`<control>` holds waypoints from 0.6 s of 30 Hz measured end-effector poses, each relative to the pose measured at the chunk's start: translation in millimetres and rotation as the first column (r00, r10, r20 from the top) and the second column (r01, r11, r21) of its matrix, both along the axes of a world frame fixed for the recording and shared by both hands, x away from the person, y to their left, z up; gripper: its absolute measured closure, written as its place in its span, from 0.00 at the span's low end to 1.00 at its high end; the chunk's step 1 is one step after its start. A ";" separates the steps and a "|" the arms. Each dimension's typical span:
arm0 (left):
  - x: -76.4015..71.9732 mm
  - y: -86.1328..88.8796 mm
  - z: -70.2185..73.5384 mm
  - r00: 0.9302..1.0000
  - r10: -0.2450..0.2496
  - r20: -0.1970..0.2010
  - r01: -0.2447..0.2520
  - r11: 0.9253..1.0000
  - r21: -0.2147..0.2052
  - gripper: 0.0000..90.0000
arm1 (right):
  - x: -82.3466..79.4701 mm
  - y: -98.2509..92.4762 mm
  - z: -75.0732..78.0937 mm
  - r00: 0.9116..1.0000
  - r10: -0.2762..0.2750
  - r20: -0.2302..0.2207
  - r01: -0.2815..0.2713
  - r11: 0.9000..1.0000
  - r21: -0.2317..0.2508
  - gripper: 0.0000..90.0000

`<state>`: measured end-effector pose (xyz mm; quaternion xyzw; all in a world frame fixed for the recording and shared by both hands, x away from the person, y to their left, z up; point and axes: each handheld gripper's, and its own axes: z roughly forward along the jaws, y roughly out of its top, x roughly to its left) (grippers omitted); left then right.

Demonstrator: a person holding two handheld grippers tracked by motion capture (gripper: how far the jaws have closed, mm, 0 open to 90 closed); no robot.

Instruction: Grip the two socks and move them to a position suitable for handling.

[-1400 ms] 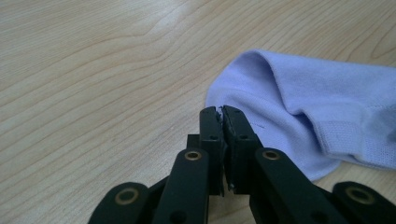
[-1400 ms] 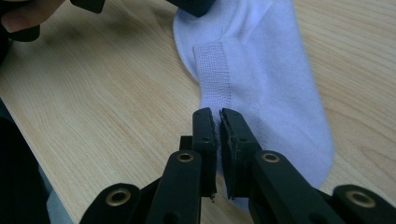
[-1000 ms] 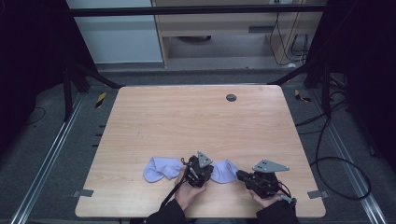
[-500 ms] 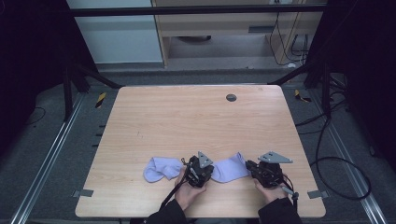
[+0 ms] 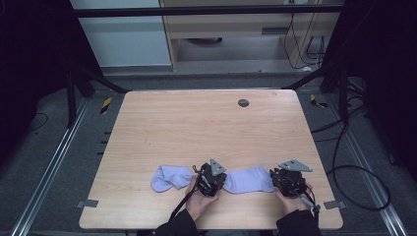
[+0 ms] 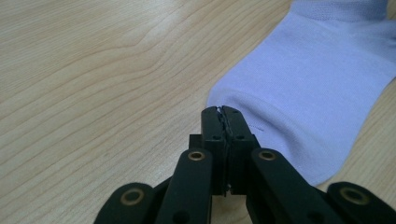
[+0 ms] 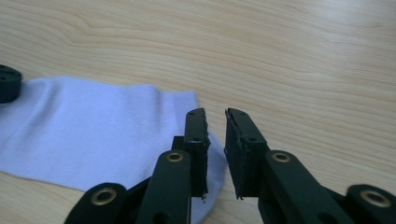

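A lavender sock lies flat along the near edge of the wooden table, its other end left of my left gripper. The left gripper is shut, its tips pinching the sock at a raised fold of the edge. My right gripper sits at the sock's right end. Its jaws have just been opening and stand slightly apart with nothing between the pads; the sock's end lies under the left jaw.
A dark round grommet sits in the table's far right part. Grey tape marks lie at the near corners. Black frame legs and cables stand on the floor around the table.
The right gripper moved right, drawing the sock's right half out flat, then its jaws parted and let the fabric go. The left gripper stayed put and shut.
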<state>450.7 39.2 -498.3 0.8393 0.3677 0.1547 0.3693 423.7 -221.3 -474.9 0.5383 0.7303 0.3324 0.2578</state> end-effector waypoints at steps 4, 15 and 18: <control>0.7 4.5 4.7 1.000 0.002 0.003 -0.002 1.000 -0.025 0.94 | -1.3 -3.9 1.3 1.000 -0.001 0.029 0.000 1.000 0.019 0.80; 5.4 43.5 42.6 0.997 0.042 0.060 -0.037 0.996 -0.077 0.68 | -3.9 -0.6 7.0 0.995 0.055 0.089 -0.061 0.996 0.059 0.68; 7.0 59.6 53.4 0.995 0.061 0.076 -0.054 0.994 -0.092 0.62 | -3.9 2.4 8.1 0.993 0.073 0.097 -0.079 0.995 0.065 0.63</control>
